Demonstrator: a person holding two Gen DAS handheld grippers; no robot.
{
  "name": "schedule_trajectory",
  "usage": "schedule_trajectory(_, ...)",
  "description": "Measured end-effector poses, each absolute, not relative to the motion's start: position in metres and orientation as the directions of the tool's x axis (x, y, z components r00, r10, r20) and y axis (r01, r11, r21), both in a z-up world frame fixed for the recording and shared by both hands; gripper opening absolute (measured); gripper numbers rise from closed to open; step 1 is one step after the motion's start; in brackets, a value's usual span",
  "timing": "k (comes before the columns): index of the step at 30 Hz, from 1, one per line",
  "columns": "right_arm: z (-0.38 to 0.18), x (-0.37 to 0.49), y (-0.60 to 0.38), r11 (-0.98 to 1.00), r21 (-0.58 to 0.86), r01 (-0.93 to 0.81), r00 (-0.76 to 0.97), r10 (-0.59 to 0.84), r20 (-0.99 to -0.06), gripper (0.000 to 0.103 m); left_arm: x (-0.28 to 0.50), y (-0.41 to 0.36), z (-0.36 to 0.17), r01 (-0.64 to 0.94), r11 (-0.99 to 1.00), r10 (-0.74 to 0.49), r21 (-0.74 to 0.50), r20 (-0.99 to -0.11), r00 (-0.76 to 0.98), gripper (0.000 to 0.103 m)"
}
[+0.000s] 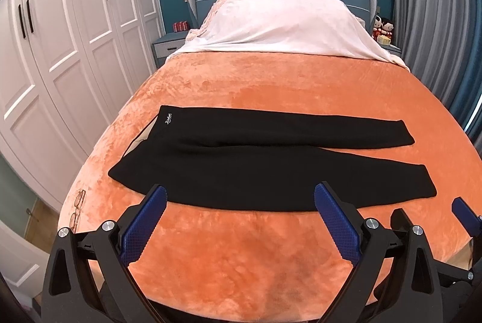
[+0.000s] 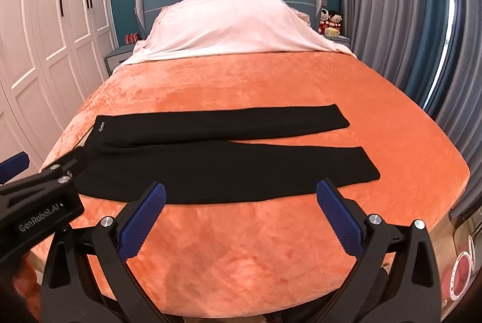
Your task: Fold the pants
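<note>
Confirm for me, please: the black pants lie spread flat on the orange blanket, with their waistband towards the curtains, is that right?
Not quite: the black pants do lie spread flat on the orange blanket, but the waistband points towards the white wardrobe, with the leg ends towards the curtains, as the left wrist view shows.

A bed with an orange blanket (image 1: 241,262) carries black pants (image 1: 256,160) spread flat (legs toward three o'clock), eyeglasses (image 1: 77,208) at nine, pale bedding (image 1: 280,21) at twelve.

— What is on the orange blanket (image 2: 241,76)?
— Black pants (image 2: 223,160), lying flat, both legs side by side.
— Where is the right gripper (image 2: 241,196)?
— Just in front of the pants, fingers wide apart, holding nothing.
</note>
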State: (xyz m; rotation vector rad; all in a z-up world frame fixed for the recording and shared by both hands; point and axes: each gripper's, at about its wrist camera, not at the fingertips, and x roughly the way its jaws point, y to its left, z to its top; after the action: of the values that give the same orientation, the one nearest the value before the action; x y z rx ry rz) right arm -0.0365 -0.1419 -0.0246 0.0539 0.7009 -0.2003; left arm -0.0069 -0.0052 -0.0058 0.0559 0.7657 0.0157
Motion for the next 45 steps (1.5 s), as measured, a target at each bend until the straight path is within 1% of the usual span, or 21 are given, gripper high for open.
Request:
schedule_trajectory(11,-0.065,0.010,-0.162,0.981,-0.008,0.194,0.661,-0.137,-0.738,0.098,0.044,0.002,-0.042,-0.005,0.999,0.031,0.037,-0.760,0.649,0.097)
schedule_trajectory(15,-0.083,0.037,-0.178,0.979,0.007,0.202,0.625,-0.123,-0.771,0.098,0.073,0.002,-0.057,-0.009,0.999,0.036,0.040,-0.775,0.631,0.097)
schedule_trajectory(19,-0.101,0.077,-0.215,0.977,0.032,0.213,0.608,-0.107,-0.787,0.098,0.115,0.006,-0.074,-0.011,0.999,0.044,0.048,-0.775,0.630,0.097)
schedule_trajectory(21,-0.109,0.103,-0.244,0.972,0.029,0.235,0.602,-0.122,-0.789,0.098,0.137,0.012,-0.081,-0.029,0.999,0.043,0.032,-0.772,0.634,0.097)
schedule_trajectory(24,-0.122,0.150,-0.307,0.951,-0.034,0.309,0.582,-0.217,-0.784,0.098,0.179,0.027,-0.094,-0.072,0.997,0.040,-0.008,-0.769,0.639,0.097)
schedule_trajectory(27,-0.139,0.201,-0.379,0.925,-0.086,0.371,0.546,-0.292,-0.785,0.098,0.214,0.031,-0.109,-0.068,0.997,0.065,0.030,-0.796,0.602,0.097)
schedule_trajectory(28,-0.147,0.222,-0.404,0.914,-0.105,0.391,0.525,-0.316,-0.790,0.098,0.229,0.030,-0.118,-0.051,0.996,0.084,0.067,-0.814,0.574,0.097)
schedule_trajectory(30,-0.157,0.252,-0.439,0.917,-0.086,0.391,0.523,-0.298,-0.799,0.098,0.250,0.027,-0.135,-0.024,0.989,0.138,0.149,-0.825,0.548,0.097)
schedule_trajectory(34,-0.183,0.311,-0.497,0.915,-0.088,0.394,0.495,-0.292,-0.819,0.098,0.278,0.030,-0.158,-0.028,0.967,0.226,0.255,-0.797,0.560,0.097)
schedule_trajectory(37,-0.200,0.341,-0.521,0.917,-0.095,0.386,0.473,-0.285,-0.833,0.098,0.305,0.056,-0.166,-0.064,0.967,0.240,0.247,-0.801,0.549,0.097)
schedule_trajectory(39,-0.208,0.353,-0.527,0.922,-0.078,0.378,0.468,-0.263,-0.844,0.097,0.330,0.089,-0.169,-0.117,0.971,0.239,0.209,-0.816,0.527,0.097)
schedule_trajectory(41,-0.219,0.366,-0.533,0.930,-0.061,0.363,0.455,-0.234,-0.859,0.081,0.351,0.119,-0.170,-0.170,0.965,0.258,0.198,-0.825,0.503,0.097)
schedule_trajectory(42,-0.223,0.367,-0.533,0.931,-0.057,0.362,0.446,-0.227,-0.866,0.079,0.365,0.140,-0.171,-0.194,0.962,0.265,0.192,-0.827,0.495,0.097)
schedule_trajectory(45,-0.230,0.372,-0.531,0.932,-0.066,0.356,0.442,-0.230,-0.867,0.078,0.401,0.193,-0.172,-0.271,0.937,0.328,0.219,-0.820,0.469,0.097)
